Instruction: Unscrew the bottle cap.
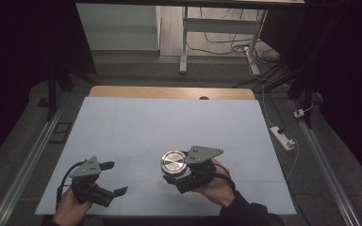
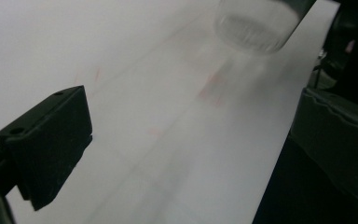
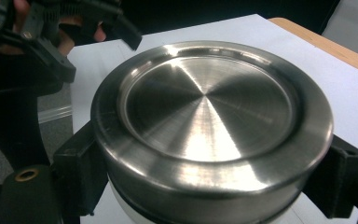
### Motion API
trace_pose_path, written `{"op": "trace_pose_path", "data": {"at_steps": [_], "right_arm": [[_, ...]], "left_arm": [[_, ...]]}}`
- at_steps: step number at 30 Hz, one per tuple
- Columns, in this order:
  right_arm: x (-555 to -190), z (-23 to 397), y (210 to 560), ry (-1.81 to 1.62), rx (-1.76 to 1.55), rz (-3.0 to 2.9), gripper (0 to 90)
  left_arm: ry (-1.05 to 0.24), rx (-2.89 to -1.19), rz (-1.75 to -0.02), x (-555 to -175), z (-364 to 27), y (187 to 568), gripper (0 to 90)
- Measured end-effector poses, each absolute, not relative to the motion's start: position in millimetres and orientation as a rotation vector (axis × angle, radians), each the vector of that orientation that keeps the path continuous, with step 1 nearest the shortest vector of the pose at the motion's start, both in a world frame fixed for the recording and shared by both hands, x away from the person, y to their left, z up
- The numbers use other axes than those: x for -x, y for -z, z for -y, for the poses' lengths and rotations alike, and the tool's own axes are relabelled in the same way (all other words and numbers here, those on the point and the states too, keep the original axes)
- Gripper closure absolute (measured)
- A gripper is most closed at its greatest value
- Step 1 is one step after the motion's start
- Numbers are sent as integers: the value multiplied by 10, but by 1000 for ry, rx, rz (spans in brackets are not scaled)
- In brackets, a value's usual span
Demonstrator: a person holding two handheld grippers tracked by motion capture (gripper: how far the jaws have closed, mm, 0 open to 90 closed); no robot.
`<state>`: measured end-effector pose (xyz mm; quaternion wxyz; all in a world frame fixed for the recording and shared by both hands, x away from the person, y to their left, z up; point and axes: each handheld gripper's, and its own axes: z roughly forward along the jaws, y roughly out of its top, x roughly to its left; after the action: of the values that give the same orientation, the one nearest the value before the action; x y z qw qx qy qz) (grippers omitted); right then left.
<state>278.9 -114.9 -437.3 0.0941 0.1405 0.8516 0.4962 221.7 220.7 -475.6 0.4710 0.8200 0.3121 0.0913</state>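
Round jar (image 1: 173,165) with a shiny metal lid (image 3: 209,112) – sits near the front of the white mat (image 1: 169,122), a bit right of the middle. Squeezed from both sides by the right gripper (image 1: 181,175), jaws tight on it just under the lid. Off to the left, well apart from the jar – the left gripper (image 1: 112,178), jaws wide apart, nothing between them. Wooden table (image 1: 169,92) peeking out past the far edge of the mat.
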Motion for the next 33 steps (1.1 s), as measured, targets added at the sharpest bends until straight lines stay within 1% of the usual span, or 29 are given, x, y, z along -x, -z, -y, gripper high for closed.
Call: {"op": "trace_pose_path", "data": {"at_steps": [6, 12, 19, 20, 23, 24, 25, 27, 28, 30, 32, 33], "right_arm": [[-2791, 1145, 4387, -1480, -405, -2532, 147], [-2785, 1141, 4400, -1487, -388, -2543, 147], [-2756, 1143, 4400, -1518, -334, -2570, 147], [-2752, 1141, 4398, -1522, -325, -2575, 147], [-2738, 1139, 4395, -1530, -285, -2594, 147], [-2734, 1137, 4395, -1532, -272, -2601, 147], [-2727, 1135, 4396, -1541, -244, -2615, 147], [-2726, 1133, 4396, -1542, -229, -2622, 147], [-2710, 1123, 4395, -1542, -205, -2635, 147], [-2704, 1119, 4394, -1542, -199, -2636, 147], [-2696, 1113, 4391, -1543, -194, -2635, 147], [-2697, 1112, 4388, -1540, -189, -2634, 147]], "left_arm": [[-224, -2023, -632, -2416, -1975, 4503, 9], [-157, -2046, -434, -2596, -1665, 4303, 0], [-75, -2082, -226, -2811, -1325, 4195, 5], [-50, -2077, -190, -2849, -1291, 4184, 13], [-29, -2081, -122, -2908, -1232, 4171, 35], [-8, -2080, -85, -2924, -1220, 4172, 48], [5, -2076, -48, -2932, -1209, 4175, 80], [35, -2076, 2, -2947, -1178, 4181, 87], [48, -2081, 32, -2948, -1159, 4188, 112], [56, -2086, 60, -2947, -1136, 4196, 120], [64, -2093, 79, -2931, -1119, 4207, 180], [60, -2093, 75, -2926, -1118, 4206, 189]]}}
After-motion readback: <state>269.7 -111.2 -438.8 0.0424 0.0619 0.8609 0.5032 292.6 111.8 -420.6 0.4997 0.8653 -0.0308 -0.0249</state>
